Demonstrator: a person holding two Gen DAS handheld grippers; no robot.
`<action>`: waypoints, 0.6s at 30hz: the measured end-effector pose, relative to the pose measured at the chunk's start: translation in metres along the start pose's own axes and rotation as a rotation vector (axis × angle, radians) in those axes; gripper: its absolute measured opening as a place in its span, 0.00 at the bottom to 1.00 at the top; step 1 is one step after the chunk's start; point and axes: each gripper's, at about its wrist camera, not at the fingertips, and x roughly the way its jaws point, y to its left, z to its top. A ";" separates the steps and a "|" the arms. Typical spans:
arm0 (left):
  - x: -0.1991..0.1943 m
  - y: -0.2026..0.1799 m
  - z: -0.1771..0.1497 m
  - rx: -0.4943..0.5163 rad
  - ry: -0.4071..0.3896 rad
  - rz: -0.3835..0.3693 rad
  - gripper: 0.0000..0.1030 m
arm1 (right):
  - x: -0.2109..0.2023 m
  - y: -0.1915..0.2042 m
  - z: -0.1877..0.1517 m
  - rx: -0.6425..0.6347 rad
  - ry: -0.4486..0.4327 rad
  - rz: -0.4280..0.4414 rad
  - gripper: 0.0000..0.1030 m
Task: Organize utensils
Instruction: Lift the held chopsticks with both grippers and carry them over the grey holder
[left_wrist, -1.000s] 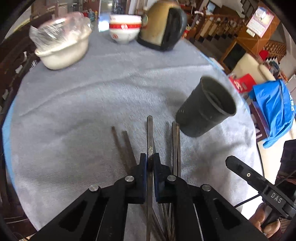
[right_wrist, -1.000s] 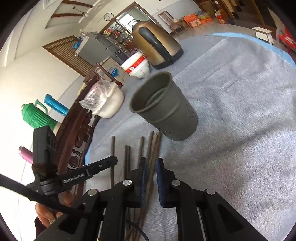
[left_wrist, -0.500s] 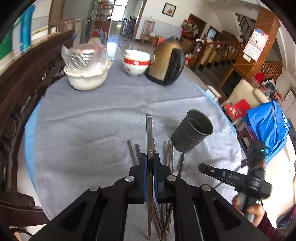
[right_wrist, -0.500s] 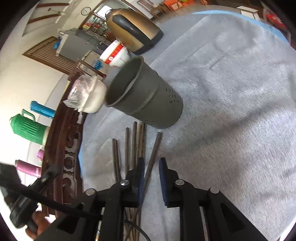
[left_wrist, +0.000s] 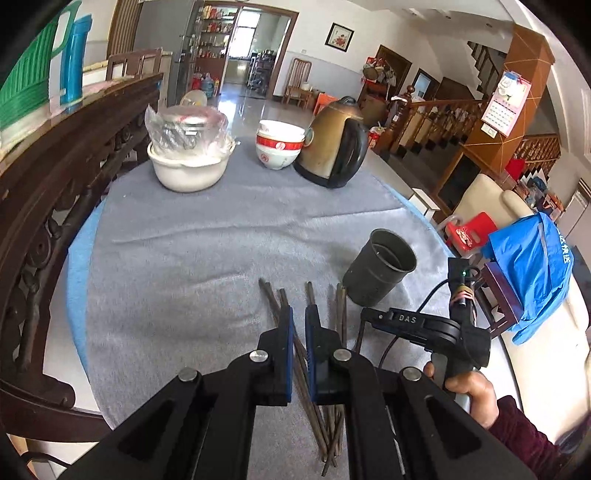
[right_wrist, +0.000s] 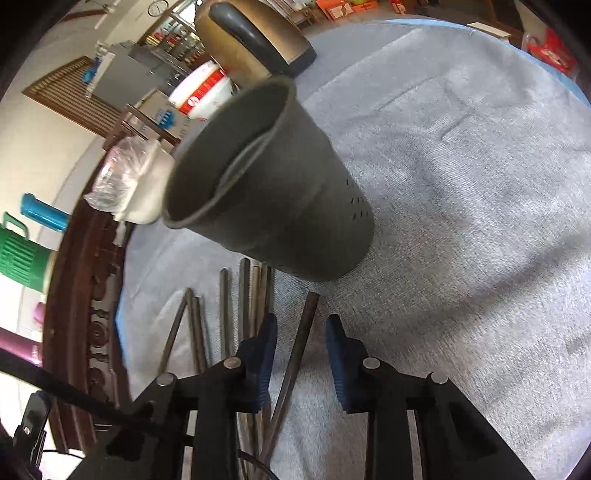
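Several dark chopsticks (left_wrist: 325, 398) lie side by side on the grey cloth; they also show in the right wrist view (right_wrist: 236, 314). A dark grey perforated holder cup (left_wrist: 380, 267) stands upright just right of them and fills the right wrist view (right_wrist: 269, 192). My left gripper (left_wrist: 299, 317) is raised above the chopsticks, its jaws nearly closed with a narrow empty gap. My right gripper (right_wrist: 301, 325) is open low over the cloth, its jaws straddling one chopstick (right_wrist: 295, 358) without touching it. It also shows from the left wrist view (left_wrist: 369, 314).
At the table's far side stand a white pot with plastic wrap (left_wrist: 190, 158), stacked red-and-white bowls (left_wrist: 279, 149) and a brass kettle (left_wrist: 334, 144). A dark carved wooden rail (left_wrist: 55, 177) runs along the left. The table edge (left_wrist: 436, 236) drops off right of the cup.
The flat utensil the left gripper held is gone from its jaws and that gripper has risen. The right gripper opened wider and moved closer to the cup, over one chopstick.
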 end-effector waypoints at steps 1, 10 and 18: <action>0.003 0.004 0.000 -0.007 0.009 0.002 0.06 | 0.005 0.002 0.001 -0.007 0.004 -0.030 0.27; 0.071 0.052 0.006 -0.159 0.207 -0.019 0.20 | 0.014 0.022 0.001 -0.115 -0.026 -0.155 0.14; 0.155 0.076 0.025 -0.336 0.360 0.105 0.35 | 0.012 0.032 -0.005 -0.216 -0.030 -0.204 0.12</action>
